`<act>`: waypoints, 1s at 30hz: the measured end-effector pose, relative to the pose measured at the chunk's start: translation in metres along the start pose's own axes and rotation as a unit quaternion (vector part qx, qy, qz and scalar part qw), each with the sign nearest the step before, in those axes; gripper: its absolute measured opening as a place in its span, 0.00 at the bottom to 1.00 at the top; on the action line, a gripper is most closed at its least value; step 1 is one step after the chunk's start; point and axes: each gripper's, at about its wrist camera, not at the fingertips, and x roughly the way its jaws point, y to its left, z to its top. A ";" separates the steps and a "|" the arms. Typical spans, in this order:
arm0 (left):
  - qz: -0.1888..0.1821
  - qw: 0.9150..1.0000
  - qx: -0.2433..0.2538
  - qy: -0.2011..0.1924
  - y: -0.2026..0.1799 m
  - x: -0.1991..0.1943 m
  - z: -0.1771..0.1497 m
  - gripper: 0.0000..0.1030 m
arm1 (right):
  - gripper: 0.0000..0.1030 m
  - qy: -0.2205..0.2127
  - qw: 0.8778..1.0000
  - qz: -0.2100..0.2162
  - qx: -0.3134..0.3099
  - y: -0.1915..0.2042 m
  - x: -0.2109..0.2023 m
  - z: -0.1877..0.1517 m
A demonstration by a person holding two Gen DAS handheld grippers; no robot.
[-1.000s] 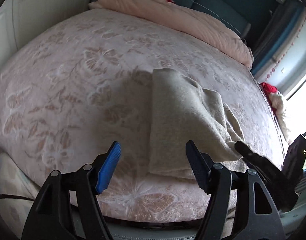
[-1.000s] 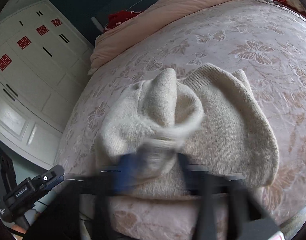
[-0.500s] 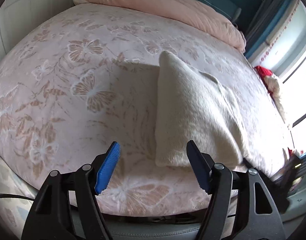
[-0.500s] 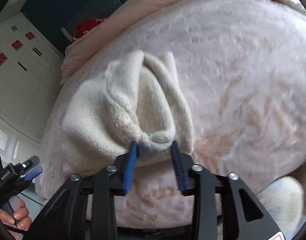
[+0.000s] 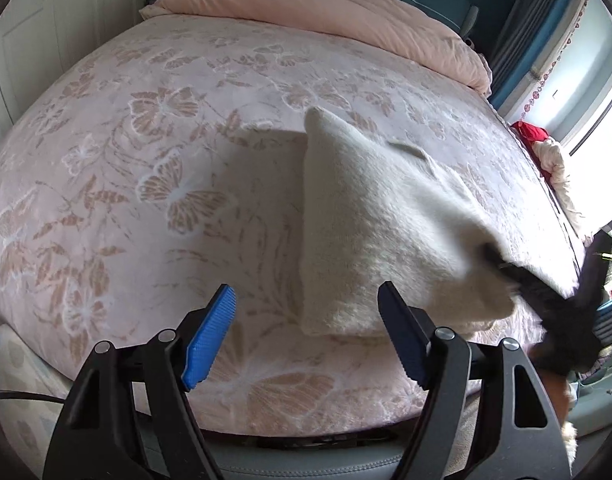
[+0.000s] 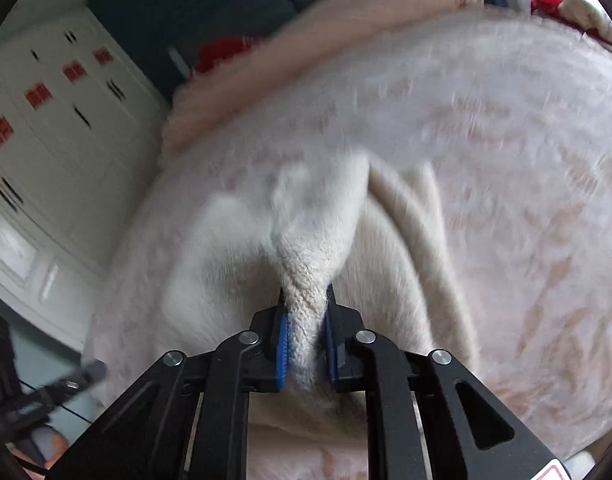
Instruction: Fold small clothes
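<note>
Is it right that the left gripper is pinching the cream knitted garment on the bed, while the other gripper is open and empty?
No, the sides are swapped. The right wrist view shows the right gripper pinching the cream knitted garment; the left gripper is open and empty.

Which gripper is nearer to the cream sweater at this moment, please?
Right. The right gripper pinches the cream sweater, jaws closing on it; the left gripper sits open beside its near edge.

Bare bedspread (image 5: 153,184) fills the left and centre of the left-wrist frame, open for a pass. The sweater (image 5: 370,216) lies right of centre, its lower right corner lifted. A rolled duvet (image 5: 326,8) bars the upper edge. In the right-wrist frame, blurred, cupboards (image 6: 53,132) stand at left; bare bedspread lies open at right.
</note>
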 end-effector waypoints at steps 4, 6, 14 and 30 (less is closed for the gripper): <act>0.004 1.000 -0.007 0.008 0.005 0.010 0.003 0.70 | 0.13 0.002 0.998 -0.053 -0.015 -0.016 -0.007 -0.005; -0.013 0.999 -0.014 0.030 0.001 0.023 0.001 0.70 | 0.13 0.067 0.994 -0.077 -0.022 -0.034 0.026 -0.025; -0.072 0.993 -0.035 0.085 -0.023 0.065 0.002 0.71 | 0.45 0.028 0.998 -0.053 -0.002 -0.028 -0.020 -0.025; -0.187 0.971 -0.108 0.100 -0.007 0.074 0.021 0.23 | 0.18 0.040 0.999 -0.022 0.005 -0.012 -0.006 -0.022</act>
